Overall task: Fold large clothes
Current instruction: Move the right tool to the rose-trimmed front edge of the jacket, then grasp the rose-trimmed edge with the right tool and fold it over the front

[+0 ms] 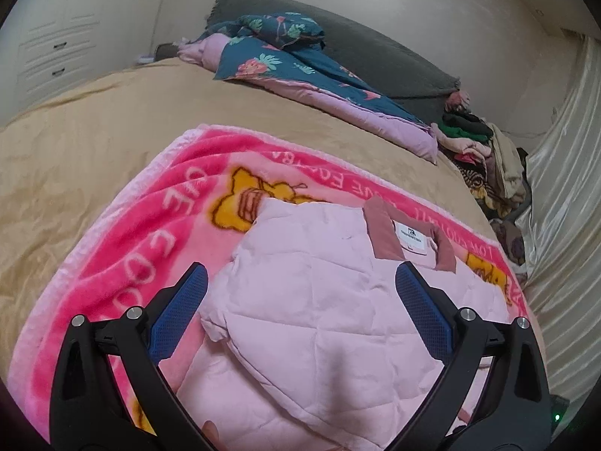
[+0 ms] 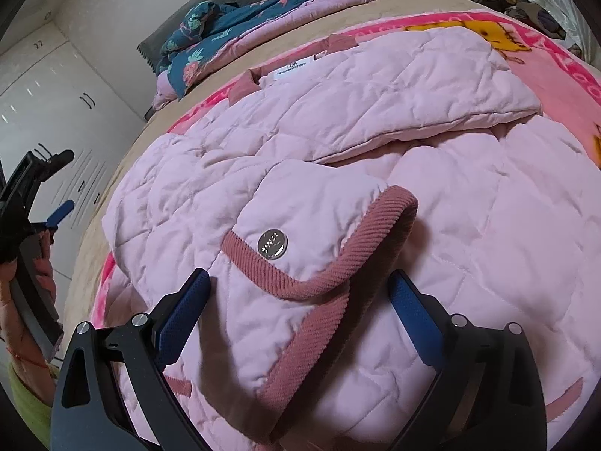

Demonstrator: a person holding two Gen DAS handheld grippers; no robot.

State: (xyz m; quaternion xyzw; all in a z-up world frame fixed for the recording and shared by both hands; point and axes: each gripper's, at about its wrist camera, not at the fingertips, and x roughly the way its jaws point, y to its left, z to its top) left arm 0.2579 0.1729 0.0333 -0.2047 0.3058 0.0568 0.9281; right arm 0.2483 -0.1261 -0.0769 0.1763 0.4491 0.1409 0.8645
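Tongs of the left hand point(image 1: 300, 285) hover spread above the pale pink quilted jacket point(image 1: 319, 308), angled down toward its collar point(image 1: 379, 233), gripping nothing; the jacket lies on a bright pink blanket point(image 1: 157, 233) on the bed point(image 1: 94, 143); right tongs point(image 2: 300, 293) gape wide, tilted low over a corduroy-trimmed sleeve cuff point(image 2: 319, 263) with a metal snap point(image 2: 273, 244).

left gripper point(image 1: 300, 282) jaws wide, right gripper point(image 2: 298, 285) (likewise)
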